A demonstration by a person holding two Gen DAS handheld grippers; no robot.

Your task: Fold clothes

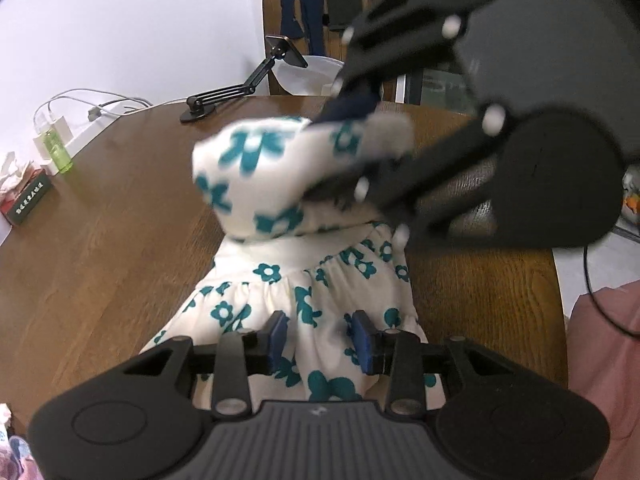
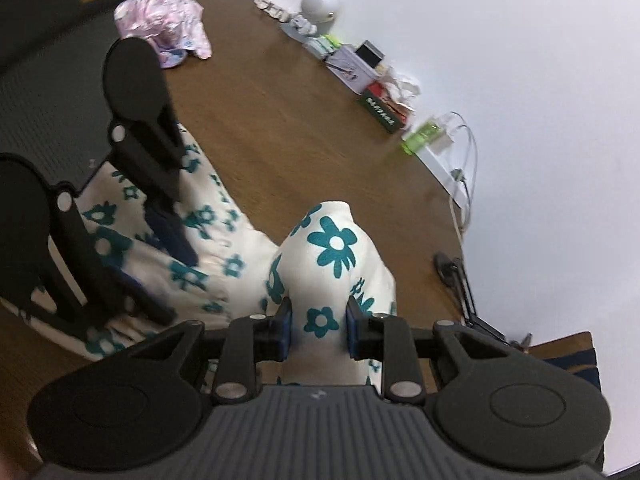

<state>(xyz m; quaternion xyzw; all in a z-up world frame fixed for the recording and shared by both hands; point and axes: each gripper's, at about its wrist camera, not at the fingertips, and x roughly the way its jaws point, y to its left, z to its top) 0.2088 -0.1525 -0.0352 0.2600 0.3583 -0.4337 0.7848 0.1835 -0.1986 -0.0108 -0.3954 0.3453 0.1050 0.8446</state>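
Brown wooden table (image 1: 120, 208), plain white wall (image 1: 140, 20), wooden chair (image 1: 276, 20) behind

brown wooden table (image 1: 120, 216), floral dress (image 1: 320, 292) on it, pink garment (image 2: 164, 20), tissue box (image 1: 28, 200), phone stand (image 1: 224, 94)

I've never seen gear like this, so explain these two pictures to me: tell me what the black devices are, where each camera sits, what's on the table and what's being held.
A person holds a two-finger clamp in each hand, and each carries its own camera looking along its fingers. One picture comes from the left gripper, the other from the right gripper. On the wooden table lies a white dress with teal flowers. The right gripper pinches a raised fold of it; the left sits over the skirt, fabric between its blue pads, though a firm grip is unclear. A pink garment, a tissue box and a green bottle sit nearby.
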